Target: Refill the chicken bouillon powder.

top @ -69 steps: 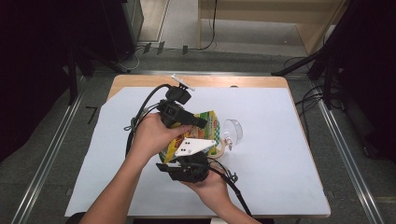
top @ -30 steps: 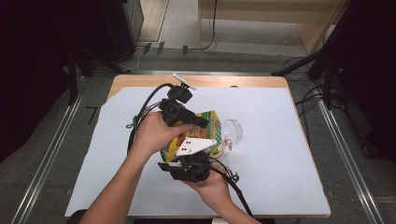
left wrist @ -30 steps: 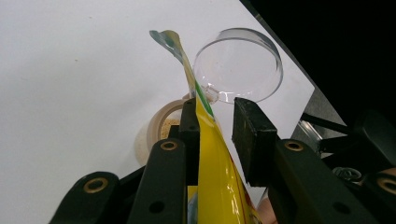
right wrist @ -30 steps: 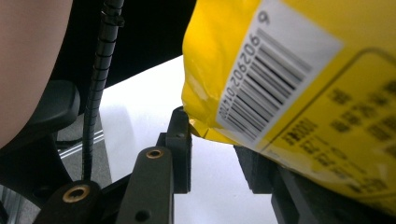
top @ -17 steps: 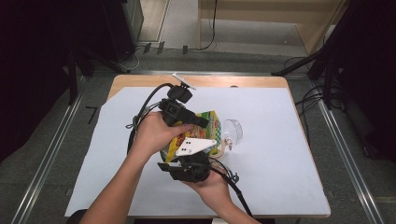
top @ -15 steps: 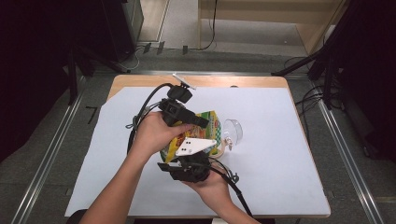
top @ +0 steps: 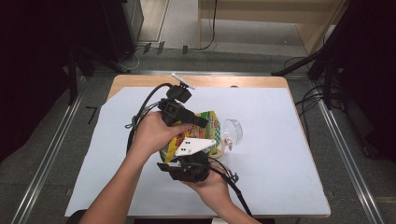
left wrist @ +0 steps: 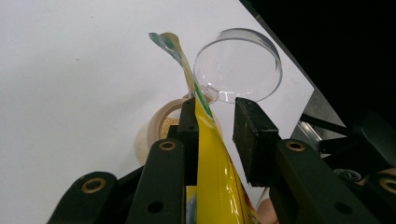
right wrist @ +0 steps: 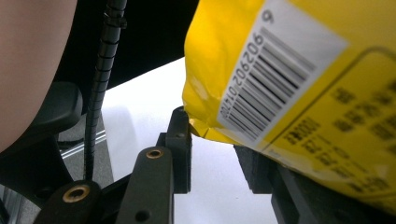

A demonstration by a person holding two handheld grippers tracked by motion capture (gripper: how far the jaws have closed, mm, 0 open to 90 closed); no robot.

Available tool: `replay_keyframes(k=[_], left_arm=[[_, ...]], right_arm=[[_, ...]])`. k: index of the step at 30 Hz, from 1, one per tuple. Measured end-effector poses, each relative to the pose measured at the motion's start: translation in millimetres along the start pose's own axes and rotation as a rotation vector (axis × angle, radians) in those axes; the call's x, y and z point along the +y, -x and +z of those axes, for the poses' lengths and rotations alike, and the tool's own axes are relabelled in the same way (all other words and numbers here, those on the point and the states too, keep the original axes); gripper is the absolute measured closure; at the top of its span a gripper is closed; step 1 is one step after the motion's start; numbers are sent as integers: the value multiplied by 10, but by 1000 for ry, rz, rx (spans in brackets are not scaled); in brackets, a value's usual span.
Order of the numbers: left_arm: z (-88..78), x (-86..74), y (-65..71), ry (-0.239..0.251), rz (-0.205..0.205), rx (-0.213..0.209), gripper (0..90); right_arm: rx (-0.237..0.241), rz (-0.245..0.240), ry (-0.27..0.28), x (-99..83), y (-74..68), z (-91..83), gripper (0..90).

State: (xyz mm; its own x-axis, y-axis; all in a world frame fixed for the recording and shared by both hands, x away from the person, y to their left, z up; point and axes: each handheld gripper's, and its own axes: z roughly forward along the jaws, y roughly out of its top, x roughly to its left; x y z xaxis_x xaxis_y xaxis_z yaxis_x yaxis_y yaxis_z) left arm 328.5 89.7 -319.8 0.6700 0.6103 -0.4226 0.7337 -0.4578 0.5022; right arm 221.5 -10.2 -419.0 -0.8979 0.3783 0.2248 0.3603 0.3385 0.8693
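a person works over a table (top: 289, 140) covered with a white sheet, holding a gripper in each hand. the left gripper (top: 198, 122) sits near the middle of the table, gripped by the left hand (top: 152, 135), its cable looping back toward the left. in the left gripper view its jaws stand spread, and the top edge of a yellow snack bag (left wrist: 210, 172) rises between them, lying against the left-hand jaw while the other jaw stands clear of it. the bag's crumpled tip (left wrist: 169, 41) pokes up above the jaws.

beyond the jaws in that view a clear plastic cup (left wrist: 238, 65) lies on its side on the white sheet, its round mouth facing the camera. just beside it, lower and to the left, sits a small tan round container (left wrist: 156, 133) with something crumbly inside; it is partly hidden by the jaw.

in the high view the bag (top: 212, 122) lies between the two grippers, with the clear cup (top: 232, 131) just to its right. the right gripper (top: 187, 163) is nearer the person, held by the right hand (top: 212, 182), with a grey three-cornered plate (top: 194, 146) on top. in the right gripper view the bag's yellow back (right wrist: 327, 93), printed with a barcode (right wrist: 261, 93), hangs over the jaws, which stand parted; the bag covers the right-hand jaw's tip, so whether it touches is unclear.
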Motion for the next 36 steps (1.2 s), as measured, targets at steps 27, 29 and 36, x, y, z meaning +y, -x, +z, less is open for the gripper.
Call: replay_keyframes(k=[27, 29, 36], left_arm=[[-14, -2, 12, -3, -1, 0, 729], [-14, -3, 11, -3, -5, 1, 729], [-30, -17, 34, 4, -1, 9, 719]], right_arm=[[6, -3, 6, 5, -7, 0, 690], [7, -1, 6, 5, -9, 1, 690], [21, -2, 9, 4, 3, 8, 693]])
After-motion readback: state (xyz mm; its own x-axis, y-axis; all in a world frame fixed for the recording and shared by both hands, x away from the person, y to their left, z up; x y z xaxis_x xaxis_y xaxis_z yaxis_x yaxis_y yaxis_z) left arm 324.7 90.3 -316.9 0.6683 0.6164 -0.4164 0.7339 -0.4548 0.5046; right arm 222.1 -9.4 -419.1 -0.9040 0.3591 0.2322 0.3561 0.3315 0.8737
